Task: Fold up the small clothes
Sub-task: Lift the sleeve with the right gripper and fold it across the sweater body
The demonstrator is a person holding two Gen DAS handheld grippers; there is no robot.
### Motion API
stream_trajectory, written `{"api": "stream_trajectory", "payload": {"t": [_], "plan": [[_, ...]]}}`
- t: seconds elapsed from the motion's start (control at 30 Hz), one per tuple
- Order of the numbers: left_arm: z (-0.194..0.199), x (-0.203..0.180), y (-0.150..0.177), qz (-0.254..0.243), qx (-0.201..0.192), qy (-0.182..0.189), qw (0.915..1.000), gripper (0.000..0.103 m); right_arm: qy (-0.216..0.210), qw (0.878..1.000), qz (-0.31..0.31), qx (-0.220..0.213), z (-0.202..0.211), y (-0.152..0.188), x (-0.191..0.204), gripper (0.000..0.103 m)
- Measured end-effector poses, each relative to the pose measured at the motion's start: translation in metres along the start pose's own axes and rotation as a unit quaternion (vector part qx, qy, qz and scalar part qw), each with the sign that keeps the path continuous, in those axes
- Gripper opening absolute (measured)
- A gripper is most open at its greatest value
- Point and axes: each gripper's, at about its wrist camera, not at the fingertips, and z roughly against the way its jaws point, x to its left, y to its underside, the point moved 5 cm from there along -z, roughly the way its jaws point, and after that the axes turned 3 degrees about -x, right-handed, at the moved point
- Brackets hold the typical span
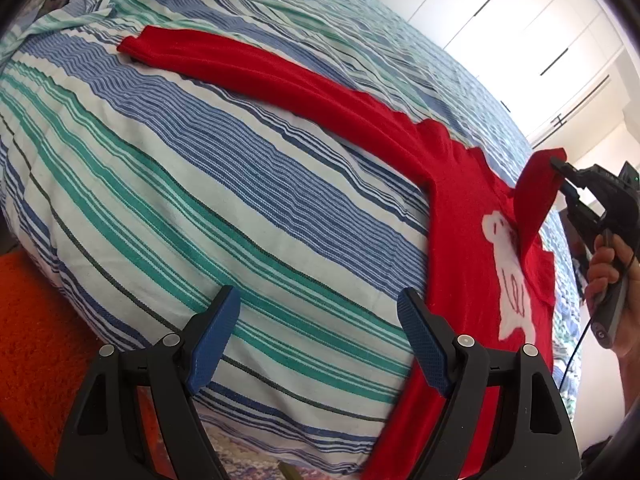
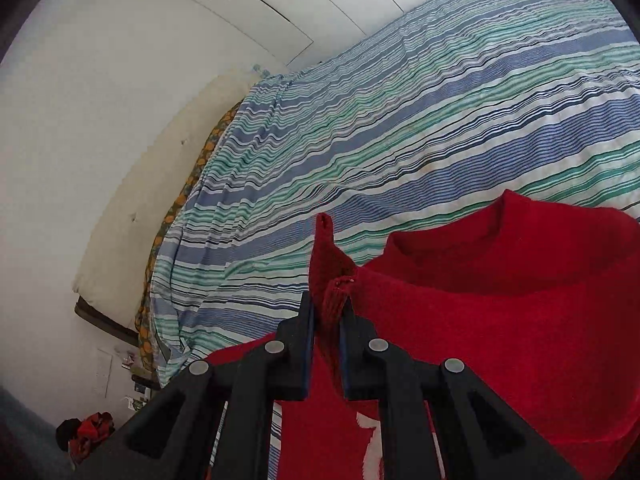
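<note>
A small red sweater (image 1: 460, 200) with a white bear figure lies flat on the striped bedspread (image 1: 200, 184). One long sleeve (image 1: 240, 68) stretches out to the far left. My right gripper (image 1: 560, 176) is shut on the other sleeve's cuff and holds it lifted over the sweater's body. In the right wrist view the cuff (image 2: 330, 276) sits pinched in my right gripper (image 2: 328, 304), with the sweater (image 2: 500, 320) below. My left gripper (image 1: 320, 312) is open and empty, low at the bed's near edge, beside the sweater's hem.
The bed is covered by a blue, green and white striped spread (image 2: 420, 120). An orange rug (image 1: 36, 320) lies on the floor at the left. White wardrobe doors (image 1: 520, 20) stand behind the bed. Small items (image 2: 86, 432) lie on the floor by the wall.
</note>
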Motion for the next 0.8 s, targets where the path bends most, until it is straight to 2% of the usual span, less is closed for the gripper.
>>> {"api": "stream_trajectory", "payload": {"t": [0.03, 0.07, 0.1, 0.17, 0.27, 0.33, 0.37, 0.4, 0.43, 0.47, 0.5, 0.57, 0.63, 0.7, 0.77, 0.8], "plan": [[-0.001, 0.000, 0.000, -0.001, 0.000, -0.001, 1.0000, 0.082, 0.007, 1.000, 0.013, 0.018, -0.012, 0.010, 0.000, 0.027], [-0.001, 0.000, 0.000, -0.003, 0.000, -0.003, 1.0000, 0.082, 0.012, 0.999, 0.015, 0.045, -0.025, 0.020, 0.001, 0.054], [-0.001, -0.001, 0.001, -0.005, 0.000, -0.004, 1.0000, 0.082, 0.017, 0.998, 0.012, 0.066, -0.034, 0.026, -0.004, 0.065], [0.000, -0.002, 0.001, -0.009, -0.001, -0.005, 0.9999, 0.082, -0.003, 0.998, -0.001, 0.070, -0.033, 0.026, -0.014, 0.065], [-0.001, -0.002, 0.001, -0.008, 0.000, -0.004, 1.0000, 0.082, -0.034, 0.998, -0.050, 0.035, 0.010, 0.011, -0.046, 0.065], [-0.003, -0.002, -0.001, -0.004, 0.001, -0.003, 1.0000, 0.082, -0.020, 0.996, -0.083, 0.019, 0.037, 0.007, -0.080, 0.065], [-0.004, -0.002, -0.001, -0.002, 0.002, -0.002, 1.0000, 0.082, 0.010, 0.995, -0.097, 0.021, 0.047, 0.010, -0.103, 0.065], [-0.005, -0.002, -0.002, 0.000, 0.002, -0.002, 1.0000, 0.083, 0.075, 0.991, -0.106, 0.036, 0.055, 0.017, -0.132, 0.065], [-0.005, -0.002, -0.002, 0.000, 0.003, -0.002, 1.0000, 0.083, 0.156, 0.980, -0.110, 0.061, 0.062, 0.025, -0.164, 0.064], [-0.006, -0.002, -0.002, -0.001, 0.004, -0.003, 1.0000, 0.083, 0.213, 0.967, -0.114, 0.082, 0.073, 0.032, -0.192, 0.044], [-0.005, -0.003, -0.001, -0.003, 0.003, -0.004, 1.0000, 0.083, 0.226, 0.964, -0.115, 0.078, 0.086, 0.032, -0.207, 0.024], [-0.005, -0.004, -0.001, -0.006, 0.001, -0.007, 1.0000, 0.083, 0.227, 0.968, -0.099, 0.038, 0.115, 0.020, -0.210, 0.029], [-0.008, -0.005, -0.001, -0.009, 0.002, -0.010, 0.9999, 0.083, 0.199, 0.977, -0.075, 0.021, 0.132, 0.010, -0.196, 0.029], [-0.010, -0.007, -0.001, -0.012, 0.002, -0.014, 0.9998, 0.084, 0.190, 0.981, -0.025, 0.029, 0.134, 0.008, -0.177, 0.029], [-0.012, -0.010, -0.001, -0.019, 0.002, -0.021, 0.9996, 0.085, 0.151, 0.986, 0.015, 0.061, 0.121, 0.015, -0.162, 0.029], [-0.012, -0.011, 0.000, -0.023, 0.002, -0.024, 0.9995, 0.085, 0.154, 0.984, 0.030, 0.081, 0.110, 0.024, -0.157, 0.029]]}}
